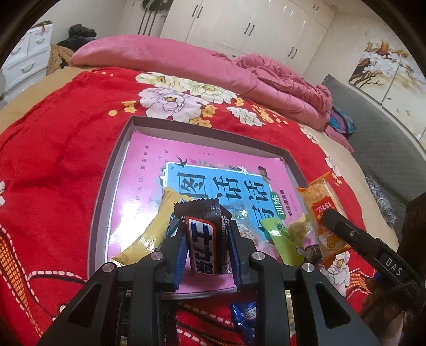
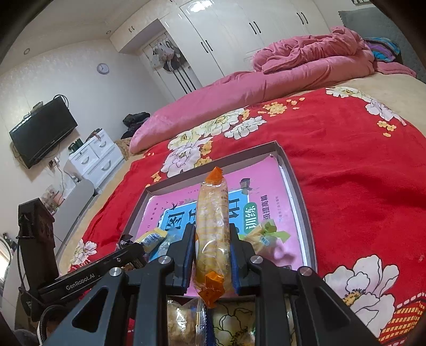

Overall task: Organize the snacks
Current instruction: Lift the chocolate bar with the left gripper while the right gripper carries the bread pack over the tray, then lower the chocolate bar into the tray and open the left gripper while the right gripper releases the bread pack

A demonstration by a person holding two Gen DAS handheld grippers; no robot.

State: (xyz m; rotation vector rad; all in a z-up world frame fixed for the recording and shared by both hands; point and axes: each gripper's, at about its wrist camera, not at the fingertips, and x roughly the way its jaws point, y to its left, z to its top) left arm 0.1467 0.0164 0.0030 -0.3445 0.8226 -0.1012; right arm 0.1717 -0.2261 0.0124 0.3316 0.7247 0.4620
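Snacks, two of them held over a shallow grey box (image 1: 111,183) on a red floral blanket (image 1: 61,149). Nearest in the left wrist view: left gripper (image 1: 206,247) clamped on a dark brown chocolate bar (image 1: 205,239), blue pads pressing both sides, white-and-blue label with Chinese characters facing the camera. Nearest in the right wrist view: right gripper (image 2: 211,255) closed tight on a long clear-and-orange biscuit pack (image 2: 213,229), held lengthwise, pointing away.

Below the left fingers, a blue-wrapped candy (image 1: 243,316) on the blanket, outside the box. Under the right fingers, more clear-wrapped snacks, partly hidden by the gripper frame.

Just beyond, inside the box at its near edge: a yellow stick pack (image 1: 154,229), a green pack (image 1: 282,234) and smaller wrapped pieces, lying on a pink book cover (image 1: 143,191) with a blue panel of large Chinese characters and a green "训练" badge.

Seen only from the left: "DAS" on the right gripper's side. Seen only from the right: "GenRobot.AI" on the left gripper's body, plus a wall television (image 2: 42,133), a round clock (image 2: 103,68) and white drawers (image 2: 93,157).

Farther back: pink quilt (image 1: 149,53), then white wardrobes (image 1: 239,24).
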